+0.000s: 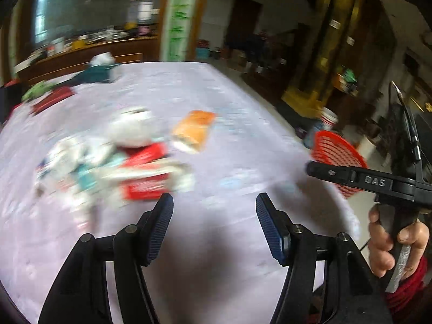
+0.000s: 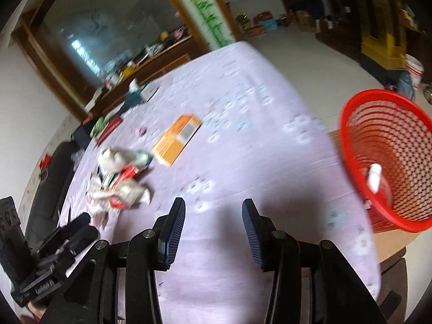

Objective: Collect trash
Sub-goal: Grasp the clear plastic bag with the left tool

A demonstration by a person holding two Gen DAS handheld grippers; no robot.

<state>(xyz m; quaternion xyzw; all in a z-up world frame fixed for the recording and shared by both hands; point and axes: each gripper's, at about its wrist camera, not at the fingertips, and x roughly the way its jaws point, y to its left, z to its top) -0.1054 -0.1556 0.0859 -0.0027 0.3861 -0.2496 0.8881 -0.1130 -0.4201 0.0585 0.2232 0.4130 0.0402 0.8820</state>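
A blurred heap of crumpled white paper and red wrappers [image 1: 118, 162] lies on the lilac tablecloth [image 1: 229, 135], just ahead and left of my open left gripper [image 1: 214, 202]. An orange box [image 1: 194, 131] rests beyond the heap. In the right wrist view the same trash heap [image 2: 118, 181] and orange box [image 2: 176, 139] lie to the left, ahead of my open right gripper [image 2: 213, 209], which holds nothing. A red mesh basket [image 2: 388, 159] stands tilted at the table's right edge with a white item [image 2: 374, 175] inside. The basket [image 1: 337, 156] shows behind the right gripper's body in the left view.
A hand with a red sleeve [image 1: 391, 243] grips the right tool. Dark items, a red book [image 1: 52, 100] and a teal object [image 1: 95, 75] crowd the table's far left. A wooden cabinet [image 2: 151, 64] lines the back wall. A white bucket [image 2: 414, 71] stands on the floor.
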